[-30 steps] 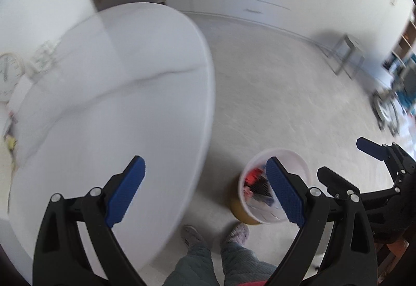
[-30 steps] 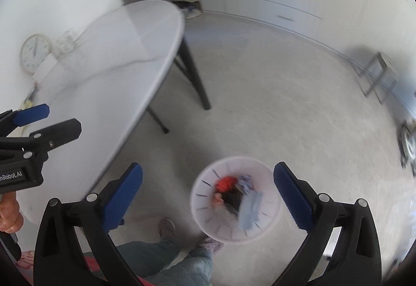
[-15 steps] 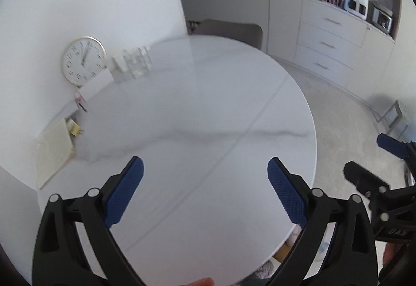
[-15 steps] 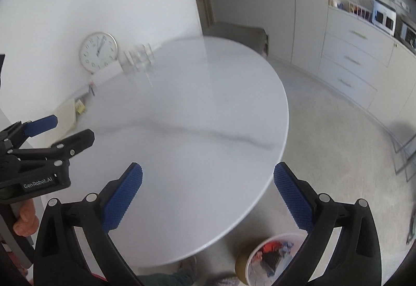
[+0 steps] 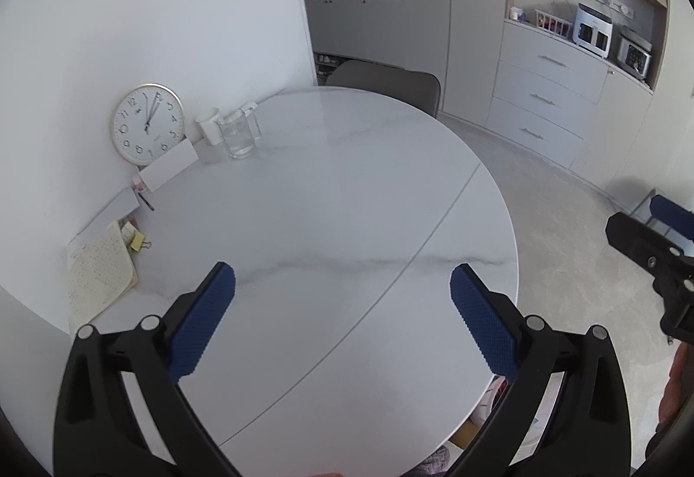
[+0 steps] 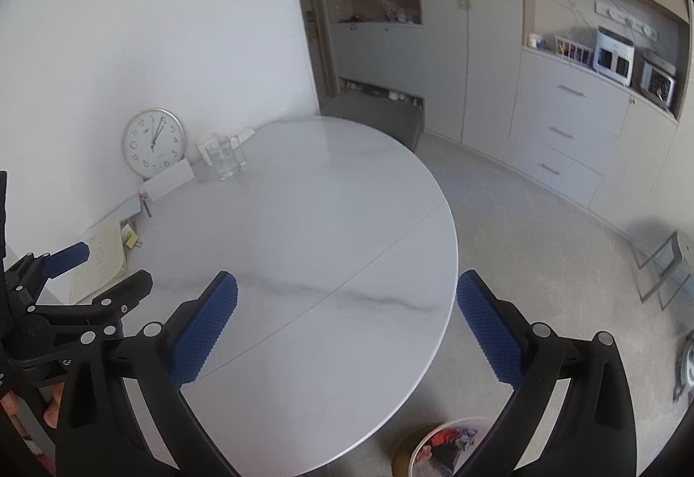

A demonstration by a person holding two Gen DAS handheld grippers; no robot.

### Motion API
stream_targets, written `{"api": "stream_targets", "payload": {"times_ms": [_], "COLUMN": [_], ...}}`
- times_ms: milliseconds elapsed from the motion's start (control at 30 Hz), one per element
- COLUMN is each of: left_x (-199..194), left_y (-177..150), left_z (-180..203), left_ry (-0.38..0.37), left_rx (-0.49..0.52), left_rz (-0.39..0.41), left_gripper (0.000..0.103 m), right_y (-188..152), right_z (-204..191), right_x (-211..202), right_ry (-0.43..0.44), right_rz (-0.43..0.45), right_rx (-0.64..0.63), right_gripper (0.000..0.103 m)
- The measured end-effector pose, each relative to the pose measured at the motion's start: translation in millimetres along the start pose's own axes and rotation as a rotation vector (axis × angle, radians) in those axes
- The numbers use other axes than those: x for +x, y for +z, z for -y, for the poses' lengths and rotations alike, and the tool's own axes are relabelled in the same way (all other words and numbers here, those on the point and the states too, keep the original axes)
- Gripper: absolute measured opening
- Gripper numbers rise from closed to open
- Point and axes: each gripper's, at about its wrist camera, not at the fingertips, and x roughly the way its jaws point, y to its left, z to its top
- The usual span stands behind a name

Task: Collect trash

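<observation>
A round white marble table [image 5: 329, 199] fills both views [image 6: 312, 216]. My left gripper [image 5: 342, 281] is open and empty above its near part. My right gripper [image 6: 347, 290] is open and empty over the table's near right edge. A white trash bin [image 6: 442, 449] holding red and blue scraps stands on the floor below the table's near edge, partly hidden by my right finger. The left gripper also shows at the left of the right wrist view [image 6: 86, 273], and the right gripper at the right edge of the left wrist view [image 5: 650, 229].
At the table's far left by the wall stand a clock [image 5: 147, 123], a white mug [image 5: 208, 127], a glass jug [image 5: 236, 136], white cards, a notepad [image 5: 97, 273], a pen and a yellow clip. A grey chair [image 5: 386, 84] sits behind the table. Cabinets line the right wall.
Both grippers have tilted up from the floor and the trash bin to face the table top and the wall. Both stay open.
</observation>
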Motion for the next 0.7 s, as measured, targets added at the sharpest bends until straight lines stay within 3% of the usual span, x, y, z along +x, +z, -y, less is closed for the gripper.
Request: {"api": "stream_targets", "payload": {"times_ms": [233,700], "left_x": [23.6,36.7], "left_y": [-9.5,-18.8], "left_z": [22.3,52.4], "left_ry": [-0.048,-0.069], "left_rx": [0.02,0.025], "left_rz": [-0.063,-0.105], "left_gripper": [0.095,0.095], "right_y": [-29.4,-46.0], "right_z": [25.7,48.5], "right_x": [21.5,19.0], "right_ry": [-0.049,-0.086], "right_rz": [-0.088,-0.121], "right_rx": [0.047,0.057], "right_gripper": [0.101,0.101]}}
